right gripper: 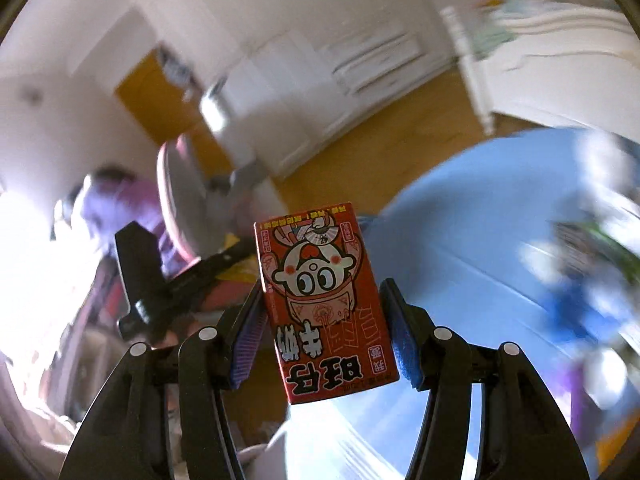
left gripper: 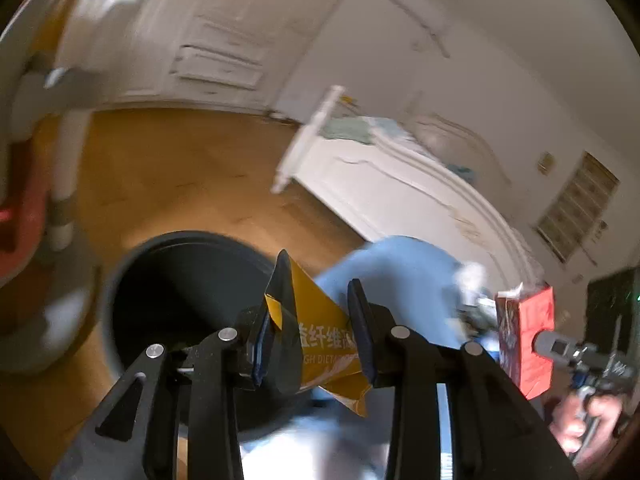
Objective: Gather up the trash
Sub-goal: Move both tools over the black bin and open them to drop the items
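My left gripper [left gripper: 320, 276] is shut on a crumpled yellow snack wrapper [left gripper: 324, 344] and holds it over the right rim of a dark round trash bin [left gripper: 180, 304] on the wooden floor. My right gripper [right gripper: 324, 292] is shut on a red milk carton [right gripper: 324, 304] with a cartoon face, held upside down in the air. The carton [left gripper: 528, 344] and the right gripper also show at the right of the left wrist view. The left gripper shows as a dark shape [right gripper: 160, 284] at the left of the right wrist view.
A table with a light blue cloth [right gripper: 480, 240] stands to the right, with blurred items on it. A white bed frame [left gripper: 400, 184] and white cabinets [left gripper: 208, 52] stand behind. A red chair [left gripper: 20, 216] is at the far left.
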